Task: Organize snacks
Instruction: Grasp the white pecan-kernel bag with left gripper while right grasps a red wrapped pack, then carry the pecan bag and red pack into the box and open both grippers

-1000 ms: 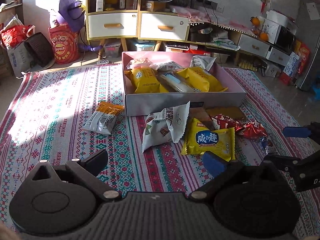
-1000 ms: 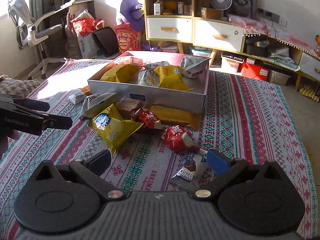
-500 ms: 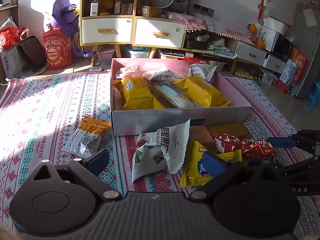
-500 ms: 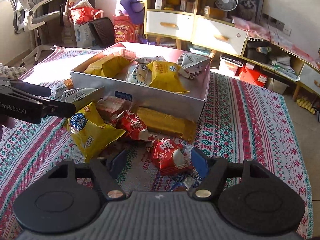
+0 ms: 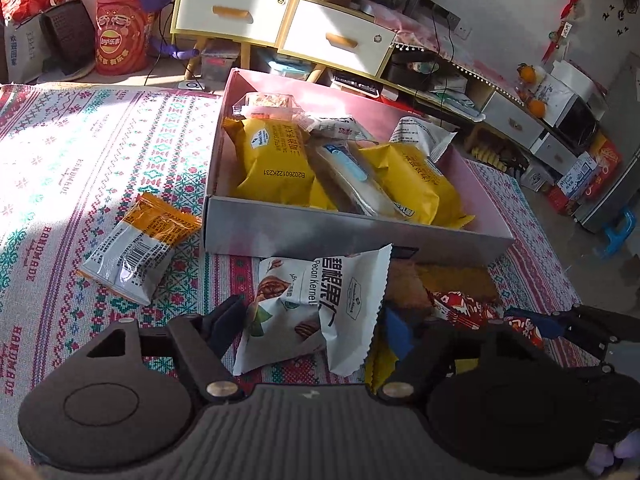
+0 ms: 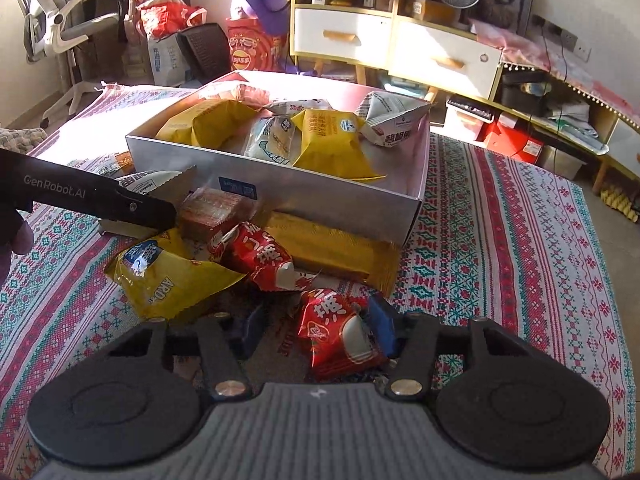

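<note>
Left gripper (image 5: 312, 328) closing around pecan kernel bag (image 5: 316, 312), pads apart from it; only the right view shows right gripper (image 6: 316, 332) closing, one pad touching red snack packet (image 6: 340, 332).

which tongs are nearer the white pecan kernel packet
Left. The left tongs straddle the white pecan kernel packet, their jaws just closing around it. The right tongs sit further right, around a red candy packet.

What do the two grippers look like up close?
Both are matte black. Each gripper has a ribbed grey base, two round black discs, silver pivot screws and angled arms ending in blue pads. The left gripper seen from the right wrist view bears white "GenRobot.AI" lettering. No cables show.
</note>
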A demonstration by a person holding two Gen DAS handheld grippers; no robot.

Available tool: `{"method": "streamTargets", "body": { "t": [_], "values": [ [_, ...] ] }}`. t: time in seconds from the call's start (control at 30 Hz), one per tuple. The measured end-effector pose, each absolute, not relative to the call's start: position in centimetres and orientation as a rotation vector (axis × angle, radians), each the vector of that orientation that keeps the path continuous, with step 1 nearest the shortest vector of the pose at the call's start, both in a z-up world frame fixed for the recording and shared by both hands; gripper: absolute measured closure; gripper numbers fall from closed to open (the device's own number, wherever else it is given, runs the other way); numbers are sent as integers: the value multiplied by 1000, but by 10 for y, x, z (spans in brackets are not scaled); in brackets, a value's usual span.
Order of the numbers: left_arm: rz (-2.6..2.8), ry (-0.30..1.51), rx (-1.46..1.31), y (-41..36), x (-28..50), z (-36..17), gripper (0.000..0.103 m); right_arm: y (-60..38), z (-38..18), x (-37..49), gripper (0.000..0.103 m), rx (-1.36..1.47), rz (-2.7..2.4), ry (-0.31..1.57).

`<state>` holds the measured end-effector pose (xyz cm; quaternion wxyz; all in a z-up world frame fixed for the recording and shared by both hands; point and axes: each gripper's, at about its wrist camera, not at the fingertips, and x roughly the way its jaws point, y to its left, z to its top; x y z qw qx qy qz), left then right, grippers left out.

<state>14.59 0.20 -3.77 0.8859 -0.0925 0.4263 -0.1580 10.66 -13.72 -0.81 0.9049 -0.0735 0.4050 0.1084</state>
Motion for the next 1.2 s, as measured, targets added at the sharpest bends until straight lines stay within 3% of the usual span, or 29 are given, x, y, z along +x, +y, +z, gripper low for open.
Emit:
{"method": "streamTargets", "body": {
  "t": [0.07, 0.37, 1.2],
  "values": [
    [-312, 886, -197, 3, 147, -37, 32, -137, -8, 107, 60, -152, 224, 838],
    [-299, 874, -137, -4, 143, -30, 41, -133, -1, 106, 73, -184, 210, 860],
    [-313, 838, -155, -4, 131, 4, 42, -151, 36, 105, 76, -15, 203, 876]
  ]
}}
